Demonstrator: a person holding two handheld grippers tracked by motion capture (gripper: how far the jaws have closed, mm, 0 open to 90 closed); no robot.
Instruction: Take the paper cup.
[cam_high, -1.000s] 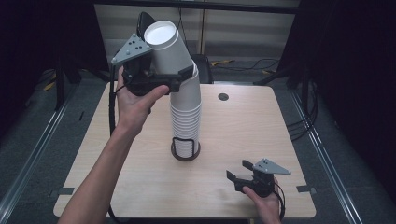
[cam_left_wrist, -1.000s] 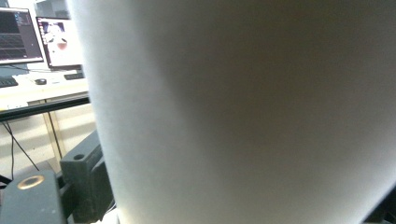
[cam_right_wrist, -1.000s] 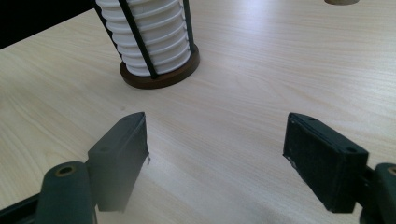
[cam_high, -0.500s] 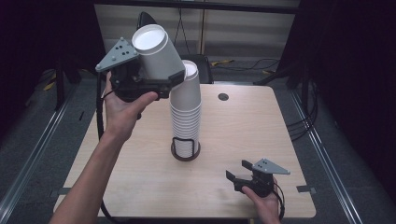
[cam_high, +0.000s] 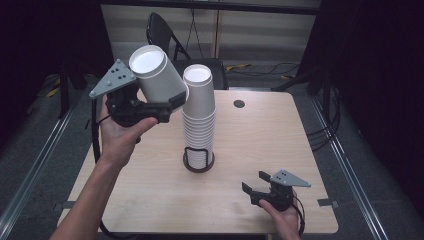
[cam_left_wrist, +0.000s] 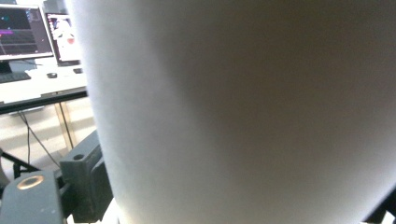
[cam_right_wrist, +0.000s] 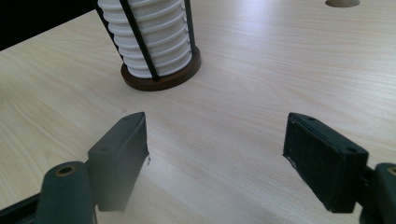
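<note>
White paper makes up everything we handle: our left hand-held gripper (cam_high: 172, 102) pinches a single white paper cup (cam_high: 157, 72) by its side wall near the base, holding it in the air, tilted with its open mouth toward the high view and just left of the top of the tall stack of white paper cups (cam_high: 199, 115). Gripping the wall low likely leaves the rim free, so the cup can be set down without the jaws fouling it. In the left gripper view the cup's wall (cam_left_wrist: 243, 112) sits right against the lens. That stack stands upright in a round black wire holder with a brown wooden base (cam_high: 198, 161) near the middle of the light wooden table (cam_high: 250, 135), and the wires keep the column from toppling while one cup comes off. Our right hand-held gripper (cam_high: 256, 186) rests low at the table's near right corner, jaws spread with nothing between them, well apart from the holder, seemingly parked out of the way.
</note>
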